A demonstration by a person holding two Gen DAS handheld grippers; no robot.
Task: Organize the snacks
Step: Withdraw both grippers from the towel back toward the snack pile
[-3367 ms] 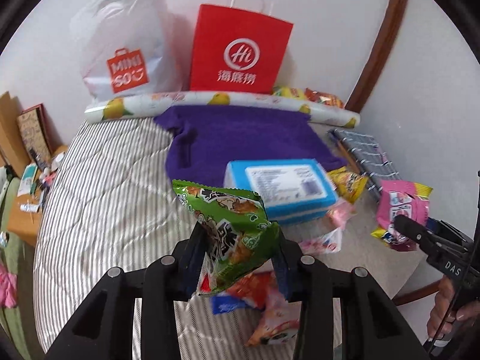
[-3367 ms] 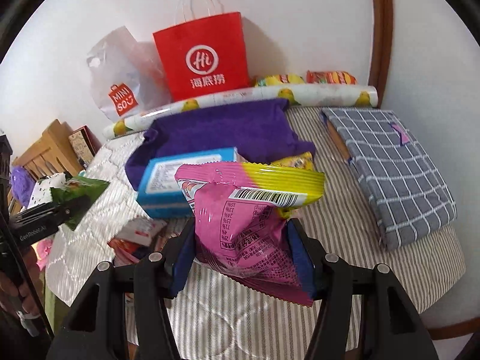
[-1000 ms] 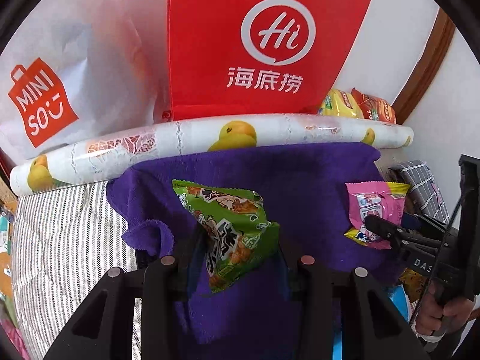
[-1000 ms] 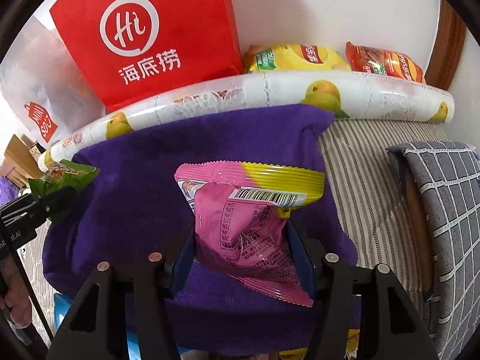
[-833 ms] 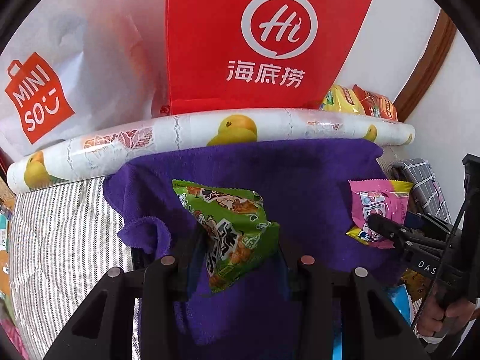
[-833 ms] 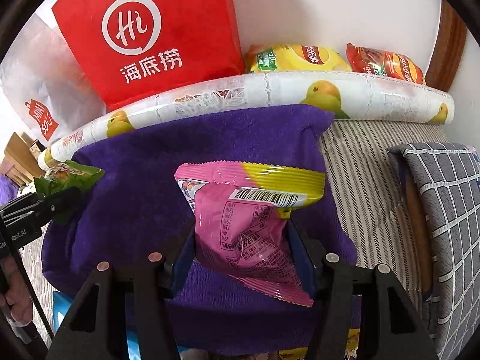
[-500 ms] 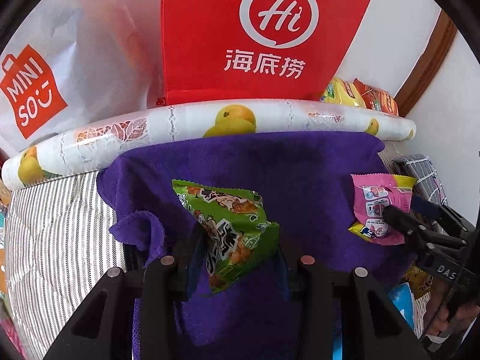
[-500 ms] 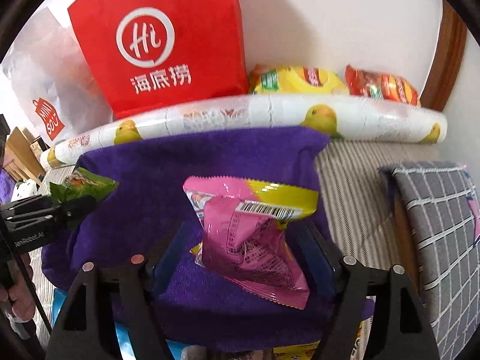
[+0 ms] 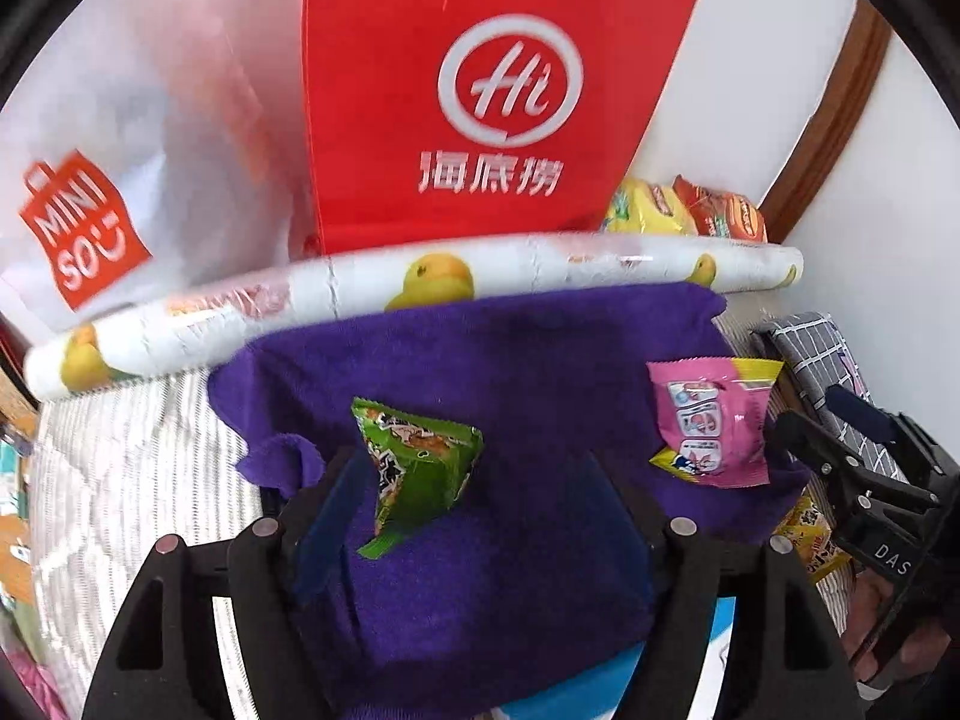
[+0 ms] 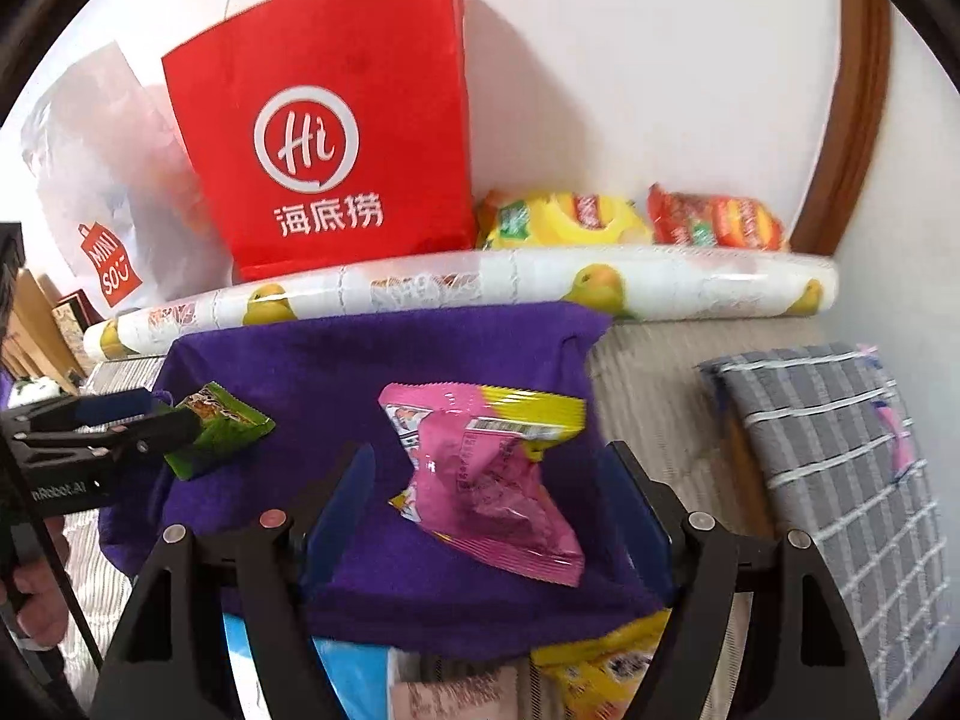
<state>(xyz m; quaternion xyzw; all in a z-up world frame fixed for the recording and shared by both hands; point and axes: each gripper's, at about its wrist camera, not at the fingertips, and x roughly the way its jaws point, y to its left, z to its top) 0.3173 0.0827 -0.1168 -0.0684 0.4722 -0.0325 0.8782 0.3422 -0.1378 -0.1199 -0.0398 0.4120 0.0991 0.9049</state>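
- Left claw (image 9: 480, 498): jaws spread wide, nothing gripped. It is level over the purple towel (image 9: 510, 396), pointing toward the wall and the bags.
- Green snack packet (image 9: 414, 468) sits between the spread fingers on the towel, close against the left finger; whether they touch I cannot tell. From the right wrist view the same packet lies at the towel's left edge, right at the tip of the left claw.
- Right claw (image 10: 486, 504): also wide apart, gripping nothing, level and aimed at the wall.
- Pink-and-yellow snack packet (image 10: 486, 480) lies crumpled on the towel between the right claw's fingers, clear of both blue pads (image 10: 345, 510).
- The two packets are well apart, green toward the towel's left side, pink toward its right.
- The towel lies on a striped mattress (image 10: 654, 396). Its far edge meets a long roll printed with yellow fruit (image 10: 480, 291) that runs along the wall side.
- Behind the roll: a red paper bag (image 10: 336, 132) upright against the wall, a white Miniso bag (image 10: 102, 192) to its left, a yellow snack bag (image 10: 564, 219) and a red snack bag (image 10: 714, 222) to its right in the corner.
- Right of the towel: bare striped mattress, then a grey checked cloth (image 10: 840, 480) near the right edge.
- Near edge of the towel overlaps a blue box (image 10: 354, 678) and more packets, among them a yellow wrapper (image 10: 600, 666).
- Open purple surface remains between the two packets and ahead of both claws up to the roll.
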